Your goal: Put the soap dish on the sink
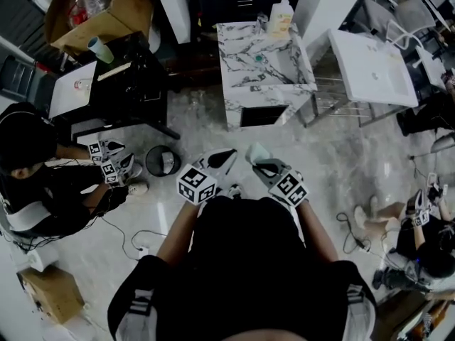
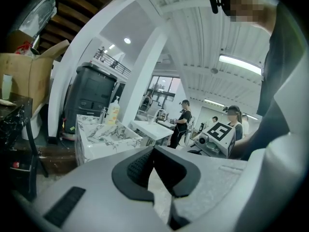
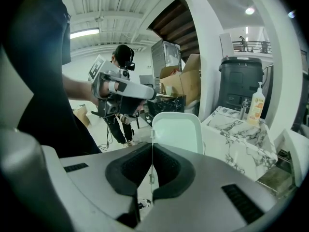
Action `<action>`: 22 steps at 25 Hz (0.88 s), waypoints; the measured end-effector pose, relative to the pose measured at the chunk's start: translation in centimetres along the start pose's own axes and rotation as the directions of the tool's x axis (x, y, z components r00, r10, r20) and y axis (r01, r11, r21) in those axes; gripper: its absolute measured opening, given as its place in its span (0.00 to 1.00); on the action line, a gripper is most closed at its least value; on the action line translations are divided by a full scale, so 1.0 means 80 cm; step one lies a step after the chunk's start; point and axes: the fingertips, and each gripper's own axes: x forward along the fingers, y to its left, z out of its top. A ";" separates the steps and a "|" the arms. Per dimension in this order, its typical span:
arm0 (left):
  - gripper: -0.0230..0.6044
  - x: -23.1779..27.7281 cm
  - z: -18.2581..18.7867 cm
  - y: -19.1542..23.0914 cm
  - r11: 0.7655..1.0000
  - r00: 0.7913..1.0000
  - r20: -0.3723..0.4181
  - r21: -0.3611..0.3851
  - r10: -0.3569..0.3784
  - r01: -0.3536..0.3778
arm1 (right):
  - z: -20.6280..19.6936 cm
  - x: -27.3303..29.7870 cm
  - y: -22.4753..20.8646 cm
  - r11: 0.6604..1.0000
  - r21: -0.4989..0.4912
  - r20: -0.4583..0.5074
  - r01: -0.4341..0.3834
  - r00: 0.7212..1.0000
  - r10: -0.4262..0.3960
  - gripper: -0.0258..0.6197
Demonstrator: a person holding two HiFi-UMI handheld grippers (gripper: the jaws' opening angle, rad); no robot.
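Right gripper: its jaws are closed on one rim of the soap dish. The right gripper view shows the dish standing up above the pads.
Left gripper: its jaws are closed tip to tip with nothing between them, as the left gripper view shows. It is held just beside the right one.
Soap dish: pale with rounded corners, in the air over the floor and well apart from the counter.
Counter: marbled white, straight ahead of both grippers.
Sink: set into the counter's top and tilted up toward its back edge.
Bottle: a pump bottle at the counter's back right corner.
Bin: round and dark, on the floor left of the left gripper.
Second sink: plain white, on a frame off the counter's right side.
Other person: low at the left edge, with marker cubes near the hands.
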 end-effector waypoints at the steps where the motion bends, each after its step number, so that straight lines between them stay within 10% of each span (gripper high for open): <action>1: 0.03 0.000 0.001 0.002 1.000 1.000 0.002 0.001 -0.003 0.003 | -0.001 0.001 -0.001 1.000 0.007 -0.006 0.005 1.000 -0.005 0.04; 22: 0.03 -0.019 -0.009 0.029 0.999 0.999 -0.002 -0.027 0.034 -0.034 | -0.002 0.025 -0.007 1.000 0.023 0.002 0.004 1.000 -0.004 0.04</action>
